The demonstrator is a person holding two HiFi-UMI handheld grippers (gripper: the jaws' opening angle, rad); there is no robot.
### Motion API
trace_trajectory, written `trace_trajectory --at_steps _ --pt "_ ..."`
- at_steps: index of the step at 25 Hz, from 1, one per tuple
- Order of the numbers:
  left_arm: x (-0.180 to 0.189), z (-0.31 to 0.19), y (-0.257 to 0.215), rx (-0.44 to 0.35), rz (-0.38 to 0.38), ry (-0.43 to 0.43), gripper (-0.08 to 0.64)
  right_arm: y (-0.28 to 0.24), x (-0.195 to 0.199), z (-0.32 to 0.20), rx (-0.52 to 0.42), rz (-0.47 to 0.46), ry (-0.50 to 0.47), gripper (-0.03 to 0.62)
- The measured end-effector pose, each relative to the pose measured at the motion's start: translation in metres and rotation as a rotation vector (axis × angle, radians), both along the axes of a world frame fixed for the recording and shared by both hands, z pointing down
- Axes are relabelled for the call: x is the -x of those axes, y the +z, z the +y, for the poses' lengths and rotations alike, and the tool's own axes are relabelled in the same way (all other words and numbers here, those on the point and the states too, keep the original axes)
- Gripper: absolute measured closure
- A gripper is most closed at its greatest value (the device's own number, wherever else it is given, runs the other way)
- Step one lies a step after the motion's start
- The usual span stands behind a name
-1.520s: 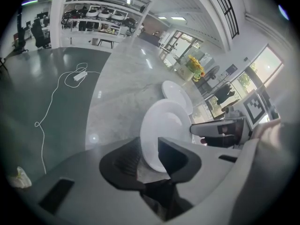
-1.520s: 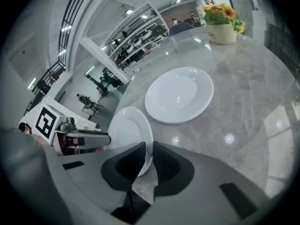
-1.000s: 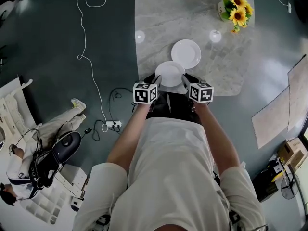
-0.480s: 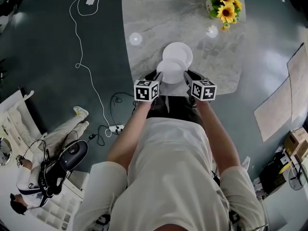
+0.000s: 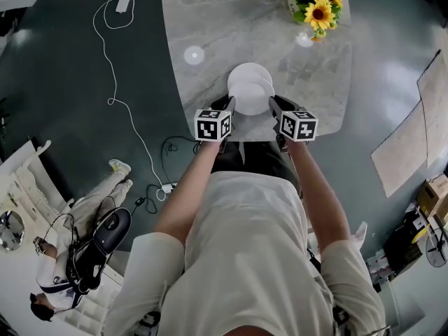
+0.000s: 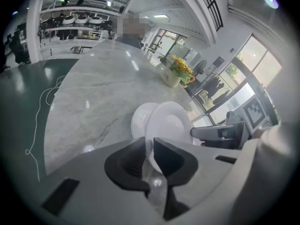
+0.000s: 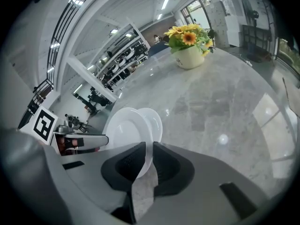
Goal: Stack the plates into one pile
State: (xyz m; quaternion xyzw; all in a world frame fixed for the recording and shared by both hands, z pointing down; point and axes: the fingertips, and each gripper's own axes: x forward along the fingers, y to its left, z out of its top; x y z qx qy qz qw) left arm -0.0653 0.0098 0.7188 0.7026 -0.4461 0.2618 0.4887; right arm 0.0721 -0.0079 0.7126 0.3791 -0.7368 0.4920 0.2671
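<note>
The upper white plate [image 5: 255,101] is being held partly over the lower white plate [image 5: 243,71], which is lying on the marble table [image 5: 210,19] (near its front edge). The left gripper [image 5: 229,106] has just been closing its jaws and is now pinching this plate's left rim, while the right gripper [image 5: 274,106] is clamping the right rim.

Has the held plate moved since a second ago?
Yes: the held plate went farther onto the table, and now overlaps the other plate.

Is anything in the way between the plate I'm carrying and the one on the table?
Nothing visible. The carried plate partly overlaps the table plate; bare marble tabletop surrounds them, and the sunflowers stand far off.
</note>
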Motion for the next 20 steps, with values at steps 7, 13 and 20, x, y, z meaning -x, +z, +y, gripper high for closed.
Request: trace_trajectory --at_steps 7,13,20 --pt "-0.003 -0.01 0.006 0.015 -0.001 0.013 0.506 0.003 -0.003 -0.012 -0.004 0.008 -0.003 0.523" --pt "-0.003 -0.018 0.011 0.022 -0.008 0.018 0.506 0.007 -0.002 -0.022 -0.02 0.029 -0.026 0.523" --pt "0.001 -0.024 0.017 0.021 -0.057 0.055 0.492 0.012 0.004 -0.033 -0.046 0.071 -0.086 0.523"
